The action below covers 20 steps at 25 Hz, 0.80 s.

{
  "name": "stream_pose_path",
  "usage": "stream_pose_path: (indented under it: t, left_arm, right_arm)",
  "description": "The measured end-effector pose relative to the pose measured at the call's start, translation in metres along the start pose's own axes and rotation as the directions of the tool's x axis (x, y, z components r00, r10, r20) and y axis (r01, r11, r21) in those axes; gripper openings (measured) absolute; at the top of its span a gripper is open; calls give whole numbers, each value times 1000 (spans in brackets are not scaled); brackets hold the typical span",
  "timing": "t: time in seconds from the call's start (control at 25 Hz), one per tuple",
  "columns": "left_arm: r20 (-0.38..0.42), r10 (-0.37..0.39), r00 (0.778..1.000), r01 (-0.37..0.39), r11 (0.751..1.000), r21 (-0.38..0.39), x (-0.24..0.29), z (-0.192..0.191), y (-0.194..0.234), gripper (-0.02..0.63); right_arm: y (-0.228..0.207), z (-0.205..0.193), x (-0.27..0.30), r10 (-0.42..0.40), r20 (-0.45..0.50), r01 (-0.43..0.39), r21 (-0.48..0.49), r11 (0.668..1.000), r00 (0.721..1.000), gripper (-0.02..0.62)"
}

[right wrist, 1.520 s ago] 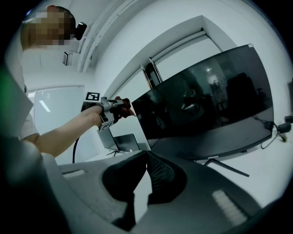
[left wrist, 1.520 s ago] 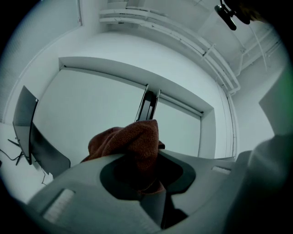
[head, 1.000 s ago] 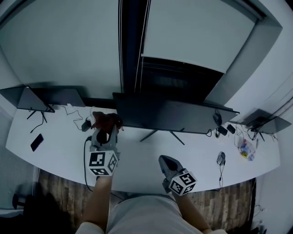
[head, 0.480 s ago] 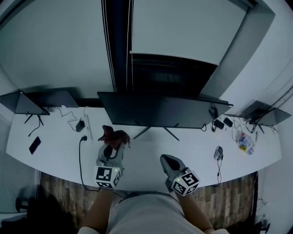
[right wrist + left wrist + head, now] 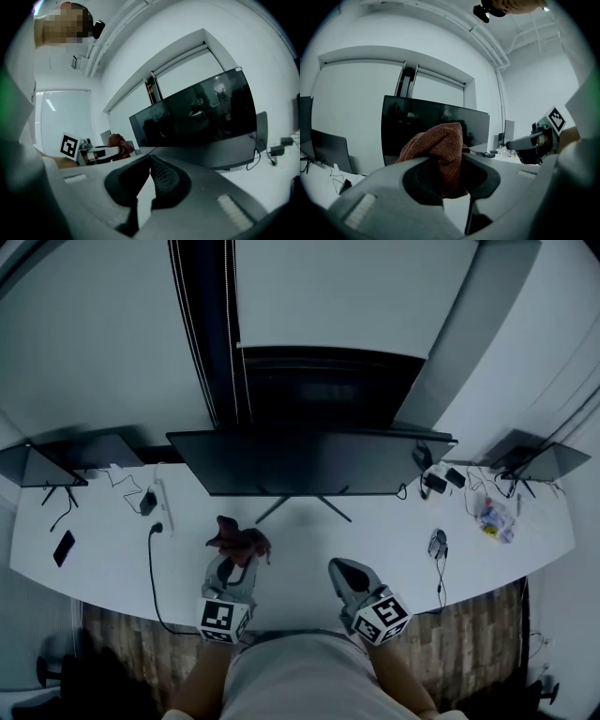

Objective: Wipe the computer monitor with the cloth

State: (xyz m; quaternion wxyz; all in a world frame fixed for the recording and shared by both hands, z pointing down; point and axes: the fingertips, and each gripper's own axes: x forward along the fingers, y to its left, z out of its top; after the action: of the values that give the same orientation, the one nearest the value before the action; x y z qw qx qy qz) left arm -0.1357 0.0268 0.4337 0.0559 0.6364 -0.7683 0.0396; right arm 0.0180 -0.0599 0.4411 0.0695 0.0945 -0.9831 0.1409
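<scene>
We saw dim, bluish, even light, strong fisheye bending at the edges, and faint reflections on the monitor (image 5: 197, 112).

A long curved white desk (image 5: 300, 554) carries a wide dark flat-screen computer monitor (image 5: 300, 463) on thin splayed legs at its back middle. A smaller dark screen (image 5: 37, 468) stands at the far left and a second dark screen (image 5: 544, 462) at the far right. A flat black phone (image 5: 63, 547) lies near the left end, with a thin black cable (image 5: 150, 563) trailing nearby and a small dark mouse-shaped item (image 5: 437, 543) towards the right
</scene>
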Motion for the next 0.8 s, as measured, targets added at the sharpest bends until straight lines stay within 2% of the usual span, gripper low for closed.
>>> stream_pose_path:
  t: [0.52, 0.8]
  left_arm:
    - [-39, -79, 996, 79, 997, 1, 13, -13, -41, 95]
    - [-51, -106, 993, 107, 994, 21, 17, -17, -51, 95]
  right_arm:
    - [-13, -12, -20, -24, -24, 23, -34, 999, 999, 3]
    - [-23, -14, -31, -73, -27, 73, -23, 997, 997, 3]
